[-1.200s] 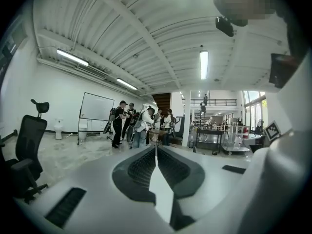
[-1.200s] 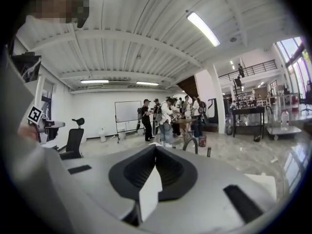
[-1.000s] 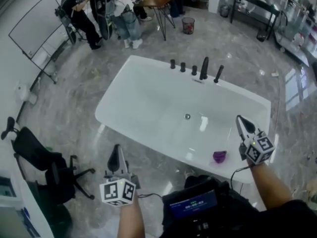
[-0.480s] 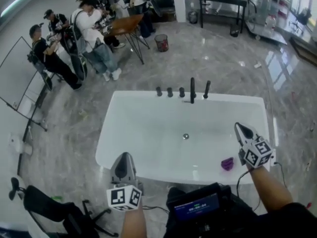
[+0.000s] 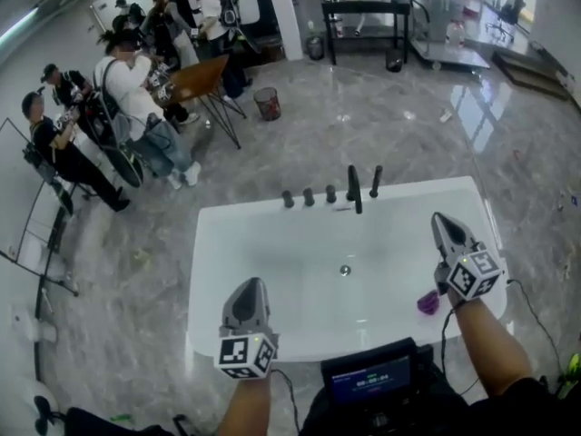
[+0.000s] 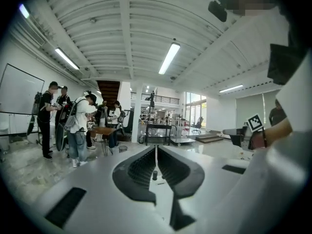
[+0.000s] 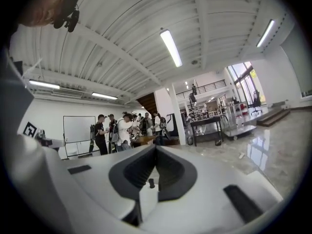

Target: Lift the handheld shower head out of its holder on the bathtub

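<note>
The white bathtub [image 5: 218,271] lies square in front of me. On its far rim stands a row of black fittings: three knobs, a tall spout [image 5: 353,189] and, at the right end, the slim black handheld shower head [image 5: 375,181] upright in its holder. My left gripper [image 5: 251,287] hovers over the tub's near rim, shut and empty. My right gripper [image 5: 441,220] hangs over the tub's right side, short of the shower head, also shut and empty. In each gripper view the jaws meet at their tips [image 6: 156,149] [image 7: 155,147], pointing level across the room.
A purple object [image 5: 428,302] lies inside the tub near the right gripper, and the drain [image 5: 345,270] sits mid-tub. Several people stand round a folding table [image 5: 195,78] at the back left. A bin [image 5: 267,104] and a black cart [image 5: 363,16] stand beyond.
The view has swung so the tub now sits square ahead. The left gripper moved from over the floor beside the tub to over its near rim. The right gripper shifted slightly, still shut.
</note>
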